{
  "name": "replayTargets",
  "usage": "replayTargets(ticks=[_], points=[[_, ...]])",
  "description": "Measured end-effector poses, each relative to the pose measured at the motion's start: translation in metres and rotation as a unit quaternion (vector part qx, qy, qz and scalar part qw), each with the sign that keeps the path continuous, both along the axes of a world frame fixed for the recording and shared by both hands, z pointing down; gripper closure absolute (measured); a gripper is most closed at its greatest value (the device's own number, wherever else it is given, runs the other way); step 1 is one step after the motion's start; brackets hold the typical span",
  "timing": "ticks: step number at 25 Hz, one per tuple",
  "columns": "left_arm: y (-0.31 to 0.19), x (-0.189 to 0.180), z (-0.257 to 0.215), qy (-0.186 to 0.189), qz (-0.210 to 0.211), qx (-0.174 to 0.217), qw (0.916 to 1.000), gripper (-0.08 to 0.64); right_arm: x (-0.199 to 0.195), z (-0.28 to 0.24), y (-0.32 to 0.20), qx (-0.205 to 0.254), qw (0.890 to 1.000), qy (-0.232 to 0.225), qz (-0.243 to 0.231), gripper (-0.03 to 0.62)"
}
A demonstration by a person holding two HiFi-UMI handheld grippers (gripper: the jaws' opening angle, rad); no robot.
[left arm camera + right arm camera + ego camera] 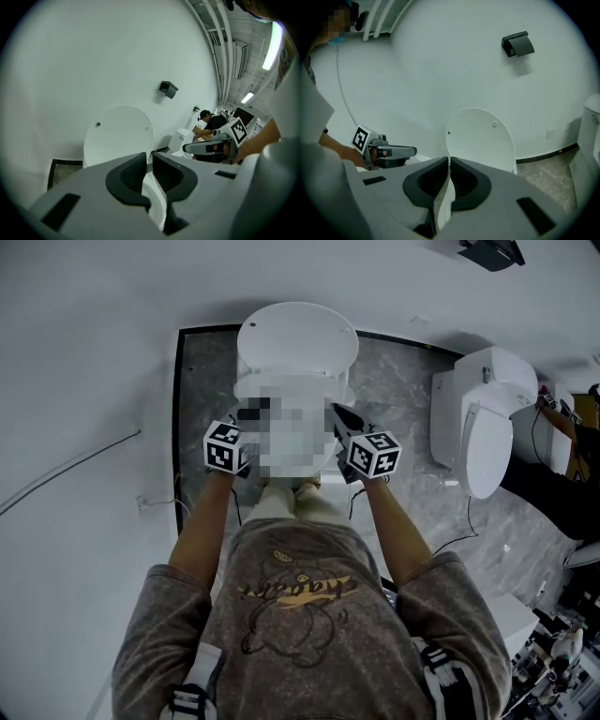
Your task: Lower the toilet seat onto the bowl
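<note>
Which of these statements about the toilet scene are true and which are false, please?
1. The toilet lid stands raised. True.
2. The right gripper's jaws are wide open. False: the right gripper is shut on the thin white edge of the toilet seat.
3. A second toilet stands to the person's right. True.
4. The floor is wooden. False: the floor is grey and marbled.
</note>
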State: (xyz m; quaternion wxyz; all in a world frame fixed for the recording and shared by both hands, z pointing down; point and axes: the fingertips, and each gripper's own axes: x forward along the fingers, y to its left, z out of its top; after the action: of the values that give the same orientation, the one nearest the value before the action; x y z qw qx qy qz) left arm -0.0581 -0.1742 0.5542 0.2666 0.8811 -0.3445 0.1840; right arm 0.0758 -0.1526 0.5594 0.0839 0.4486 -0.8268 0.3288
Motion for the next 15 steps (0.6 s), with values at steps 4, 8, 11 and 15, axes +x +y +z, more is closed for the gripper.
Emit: replayTargets(ticks=[4, 8, 11, 15], points=[[0.02, -0.004, 0.01, -0.006, -0.001, -0.022, 0.9997, 0.519, -0.004, 0.009, 0.02, -0.008, 1.0, 0.022, -0.008, 0.56], [0.041, -0.005, 0.023, -0.017, 0.01, -0.055, 0.9983, 0.528, -0.007, 0.022, 0.04, -0.03, 0.998, 0.04, -0.026, 0.561], [0.06, -0.009, 0.038, -0.025, 0.015, -0.079, 0.9965, 0.534, -0.013, 0.035, 0.059, -0.05, 0.997, 0.042, -0.034, 0.561], [0.085, -0.008, 0.06, -0.043, 0.024, -0.116, 0.992, 0.538, -0.02, 0.054, 0.078, -0.078, 0.995, 0.045, -0.047, 0.561]])
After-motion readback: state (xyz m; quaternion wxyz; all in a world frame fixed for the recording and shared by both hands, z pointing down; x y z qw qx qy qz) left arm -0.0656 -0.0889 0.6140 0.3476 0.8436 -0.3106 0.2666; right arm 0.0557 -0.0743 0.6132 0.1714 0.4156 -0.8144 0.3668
